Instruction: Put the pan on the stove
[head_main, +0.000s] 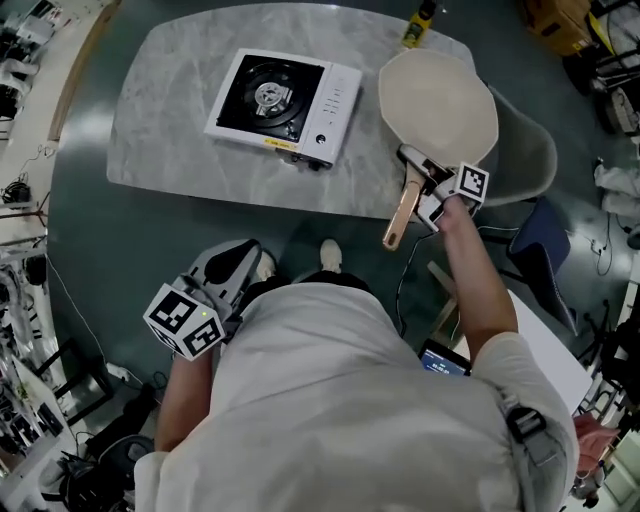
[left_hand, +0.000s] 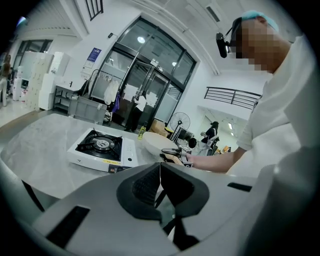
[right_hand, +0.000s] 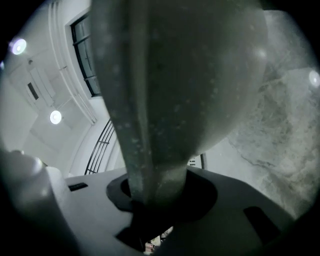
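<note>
Head view, looking down. The step in hand is the grasp and carry: your right gripper (head_main: 430, 188) is clamped on the pan (head_main: 437, 105) where the wooden handle (head_main: 402, 215) meets the bowl. The right gripper view confirms this, with the speckled neck of the pan running down between the jaws and filling the gap, pads against it on both sides. The pan sits at the right end of the table (head_main: 170, 130), its far rim reaching past the table's right edge. No view settles whether it rests on the marble or hangs just above it.

The stove (head_main: 283, 94) stands well apart from the pan, to its left, near the middle of the table. Its burner (head_main: 268, 94) is bare and its control panel faces the pan.

The next move, as far as these views allow a judgement, is a level carry to your left, ending with the bowl centred over the burner and lowered onto the pan supports. Because you hold the pan at its neck with the whole bowl out in front of the jaws, it may droop or twist in the grip, so hold firm and travel slowly.

Your left gripper (head_main: 238, 262) hangs low by your waist, clear of the table, jaws together on nothing.
</note>
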